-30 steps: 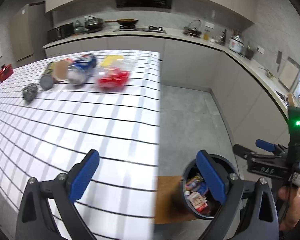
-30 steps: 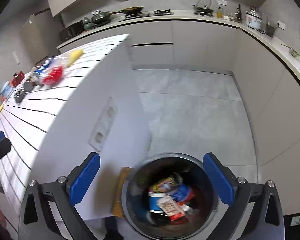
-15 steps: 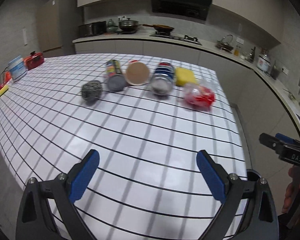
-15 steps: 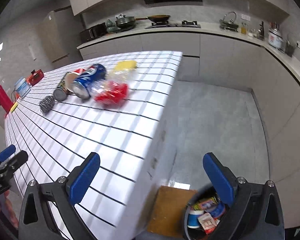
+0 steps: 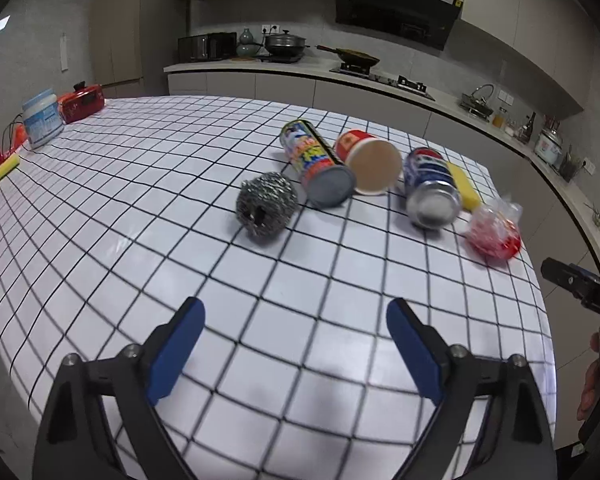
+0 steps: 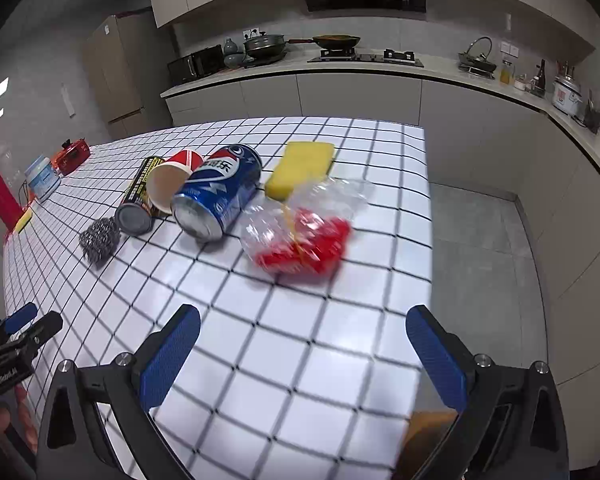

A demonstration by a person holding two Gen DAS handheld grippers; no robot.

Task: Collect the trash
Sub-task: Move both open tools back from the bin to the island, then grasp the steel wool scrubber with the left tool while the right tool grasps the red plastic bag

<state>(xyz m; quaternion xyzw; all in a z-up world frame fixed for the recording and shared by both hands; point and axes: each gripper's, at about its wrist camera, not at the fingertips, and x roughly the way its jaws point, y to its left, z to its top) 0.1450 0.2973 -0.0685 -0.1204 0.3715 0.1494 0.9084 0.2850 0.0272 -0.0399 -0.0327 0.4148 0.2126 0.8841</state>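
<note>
White-gridded table (image 5: 140, 208) carries one steel scourer (image 5: 266, 208), two cans (image 5: 318, 162) (image 5: 430, 188), one paper cup (image 5: 370, 166), one yellow sponge (image 6: 302, 168) and one red-filled plastic bag (image 6: 304, 232). Both grippers (image 5: 296, 354) (image 6: 304, 360) hover above it, fingers apart and empty; the left's have just been closing.

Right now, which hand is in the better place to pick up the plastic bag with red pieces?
The right. In its view the right gripper is open and the plastic bag lies almost straight ahead. For the left gripper, also open, it lies far off to the side, with the steel scourer more ahead.
</note>
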